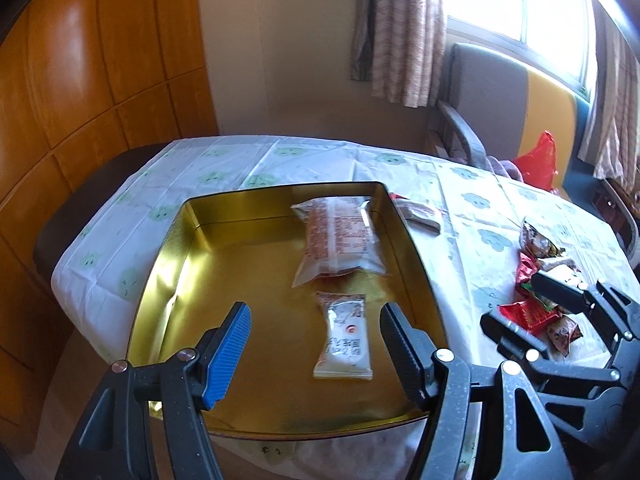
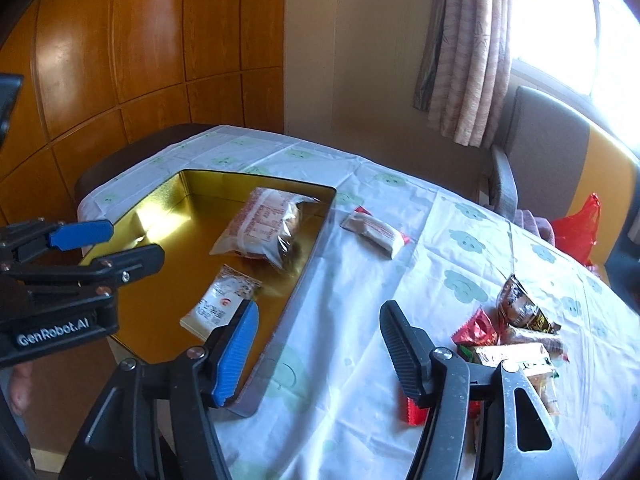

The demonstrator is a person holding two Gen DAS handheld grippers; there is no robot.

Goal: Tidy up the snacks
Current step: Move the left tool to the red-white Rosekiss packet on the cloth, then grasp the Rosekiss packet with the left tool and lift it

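Blown-out daylight floods through the window at upper right; glare streaks the gold tin; fisheye bends and darkens edges

Black claw, blue pad, silver screws

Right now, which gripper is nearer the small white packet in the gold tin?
Left. The left gripper hangs over the gold tin, jaws open astride the small white packet. The right gripper is beside the tin, over the tablecloth.
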